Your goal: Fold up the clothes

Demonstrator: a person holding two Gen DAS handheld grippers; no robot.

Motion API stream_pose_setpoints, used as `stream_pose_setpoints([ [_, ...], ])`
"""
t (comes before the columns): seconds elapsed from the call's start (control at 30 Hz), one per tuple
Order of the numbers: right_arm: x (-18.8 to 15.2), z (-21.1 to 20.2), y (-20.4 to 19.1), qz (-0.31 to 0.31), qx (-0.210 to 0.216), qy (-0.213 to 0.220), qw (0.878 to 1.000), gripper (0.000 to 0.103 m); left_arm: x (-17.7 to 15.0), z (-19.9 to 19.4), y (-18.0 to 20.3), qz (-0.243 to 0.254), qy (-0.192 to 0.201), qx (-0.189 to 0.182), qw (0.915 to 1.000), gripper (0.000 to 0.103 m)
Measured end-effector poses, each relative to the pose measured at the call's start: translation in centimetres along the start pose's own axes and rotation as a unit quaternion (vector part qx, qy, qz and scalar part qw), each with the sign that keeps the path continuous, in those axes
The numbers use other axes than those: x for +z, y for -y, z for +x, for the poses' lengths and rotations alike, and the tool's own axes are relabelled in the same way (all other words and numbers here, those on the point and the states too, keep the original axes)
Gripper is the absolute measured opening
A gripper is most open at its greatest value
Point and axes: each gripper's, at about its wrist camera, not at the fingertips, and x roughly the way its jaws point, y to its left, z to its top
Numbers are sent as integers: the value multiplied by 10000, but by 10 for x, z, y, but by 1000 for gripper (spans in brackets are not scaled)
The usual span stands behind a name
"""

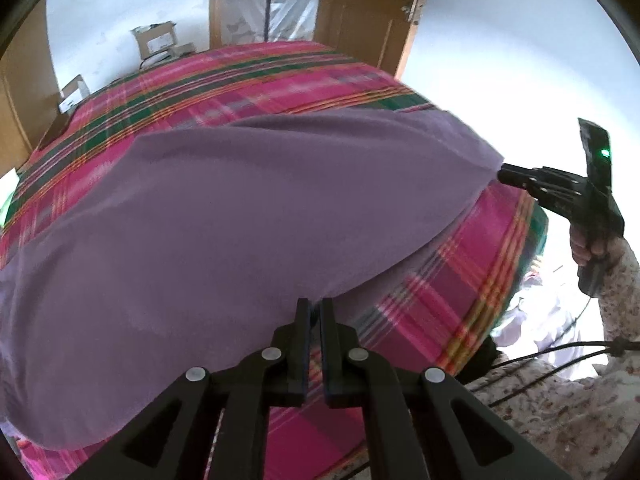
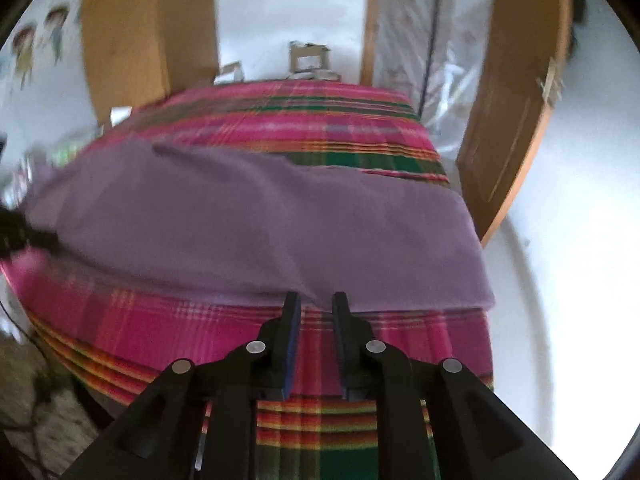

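On the plaid-covered tabletop, a purple garment lies spread wide, both near edges held.

The left tongs look pinched together on its near hem; the right tongs sit slightly apart at the edge, grip unclear. From where I stand, the risk is uneven pulling: a loose right hold could slip, leaving the cloth skewed or dragging the plaid cover.

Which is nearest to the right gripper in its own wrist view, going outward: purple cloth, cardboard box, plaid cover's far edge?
1. Purple cloth, at the right gripper fingertips.
2. Plaid cover's far edge, beyond the cloth.
3. Cardboard box, behind the bed by the wall.
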Motion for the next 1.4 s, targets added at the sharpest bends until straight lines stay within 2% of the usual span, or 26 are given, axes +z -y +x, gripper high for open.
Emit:
stream_pose_setpoints([
  [0.17,2,-8,28,516,4,116,9986,19,5,-11,9,235,208,-297,9991,5],
  [0.37,11,4,65,981,-516,139,9937,26,24,-4,7,164,267,-341,9989,5],
  [0.43,15,12,78,1152,-636,131,9912,31,30,3,5,66,225,-378,9990,5],
  [0.6,28,36,108,1433,-579,-40,9880,32,40,21,4,-77,129,-462,9988,5],
  [0.8,46,61,115,1133,-534,-198,9919,34,46,31,0,-241,55,-556,9981,5],
  [1.03,55,77,143,1782,26,-242,9837,34,47,40,-2,-242,-120,-557,9981,5],
  [1.2,61,83,143,1818,-1,-247,9830,34,47,44,-5,-330,-146,-563,9978,5],
  [1.37,64,82,142,1825,-259,-219,9826,18,46,49,-6,-374,-168,-581,9975,5],
  [1.4,65,82,142,1819,-323,-214,9825,7,46,50,-6,-374,-164,-587,9974,5],
])
